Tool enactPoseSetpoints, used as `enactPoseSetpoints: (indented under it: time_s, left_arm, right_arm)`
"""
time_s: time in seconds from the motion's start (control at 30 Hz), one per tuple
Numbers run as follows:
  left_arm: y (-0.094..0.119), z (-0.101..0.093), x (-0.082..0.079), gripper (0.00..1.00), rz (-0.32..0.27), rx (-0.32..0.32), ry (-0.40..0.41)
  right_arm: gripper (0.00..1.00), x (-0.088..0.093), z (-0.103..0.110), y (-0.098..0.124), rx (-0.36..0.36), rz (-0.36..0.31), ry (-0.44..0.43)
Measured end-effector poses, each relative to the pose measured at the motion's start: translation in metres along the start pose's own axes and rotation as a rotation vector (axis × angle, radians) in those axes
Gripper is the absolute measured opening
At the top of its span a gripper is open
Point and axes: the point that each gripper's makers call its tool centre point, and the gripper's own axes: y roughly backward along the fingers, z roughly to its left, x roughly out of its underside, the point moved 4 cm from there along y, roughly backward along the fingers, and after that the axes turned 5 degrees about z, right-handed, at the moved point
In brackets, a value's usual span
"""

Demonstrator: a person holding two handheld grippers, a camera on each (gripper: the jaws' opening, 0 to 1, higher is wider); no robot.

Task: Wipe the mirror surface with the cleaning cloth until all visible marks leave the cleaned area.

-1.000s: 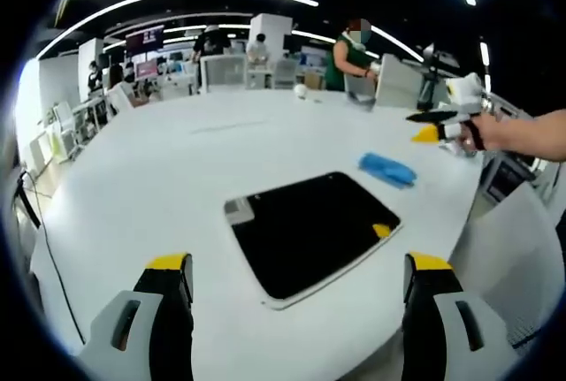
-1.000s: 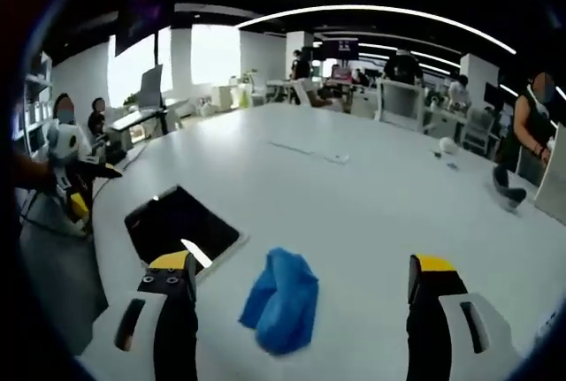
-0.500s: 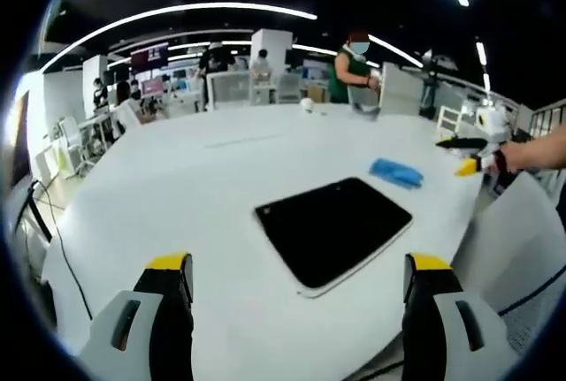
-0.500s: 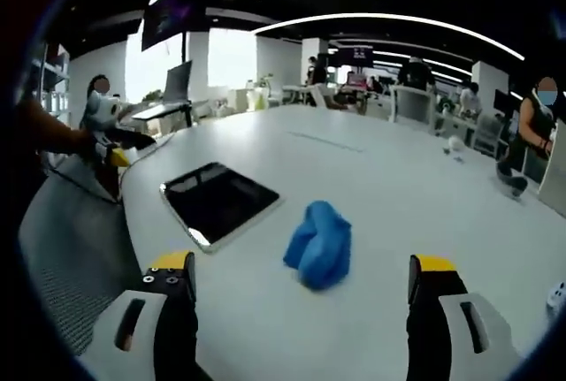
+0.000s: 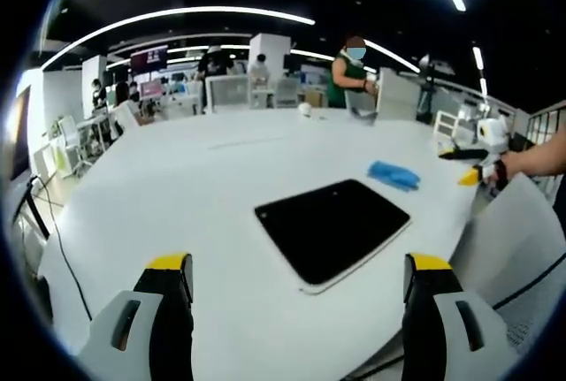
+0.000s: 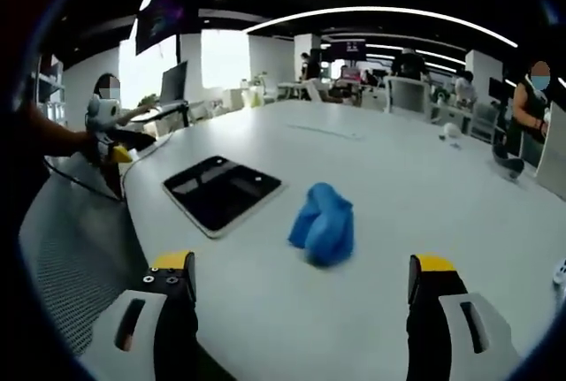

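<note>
Mirror is the landmark: a dark rounded-rectangle panel lying flat on the white worktop. Left gripper hovers over the worktop edge nearest the mirror, aimed at it, fingers apart and holding nothing. Right gripper hovers beyond the blue cleaning cloth, fingers apart and holding nothing. Cleaning cloth lies bunched on the worktop near the mirror, not touching it.
</note>
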Motion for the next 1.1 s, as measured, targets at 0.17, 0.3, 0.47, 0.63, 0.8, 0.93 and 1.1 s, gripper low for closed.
enactPoseSetpoints:
  time_s: [0.17, 0.3, 0.47, 0.63, 0.8, 0.93, 1.1]
  left_arm:
    - [0.0003, 0.0026, -0.0009, 1.00, 0.002, -0.004, 0.008]
    - [0.0007, 0.0036, -0.0011, 1.00, -0.001, -0.006, 0.007]
    - [0.0013, 0.0041, -0.0021, 1.00, -0.004, -0.011, 0.011]
    - [0.0019, 0.0066, -0.0030, 1.00, -0.006, -0.015, 0.011]
    - [0.0031, 0.0081, -0.0038, 1.00, -0.008, -0.017, 0.014]
    - [0.0038, 0.0083, -0.0037, 1.00, -0.005, -0.016, 0.018]
    - [0.0052, 0.0101, -0.0049, 1.00, -0.008, -0.021, 0.012]
  right_arm:
    - [1.00, 0.0019, 0.0023, -0.0024, -0.004, 0.003, -0.004]
    - [1.00, 0.0030, 0.0008, -0.0019, 0.010, 0.008, -0.005]
    - [1.00, 0.0044, -0.0004, -0.0007, 0.012, 0.013, -0.006]
    - [1.00, 0.0044, 0.0003, 0.0002, 0.009, 0.009, -0.011]
    - [1.00, 0.0067, 0.0028, -0.0004, 0.002, 0.011, -0.011]
    - [1.00, 0.0061, 0.0032, 0.0000, 0.002, 0.008, -0.012]
    - [1.00, 0.0059, 0.0025, 0.0010, 0.005, 0.006, -0.016]
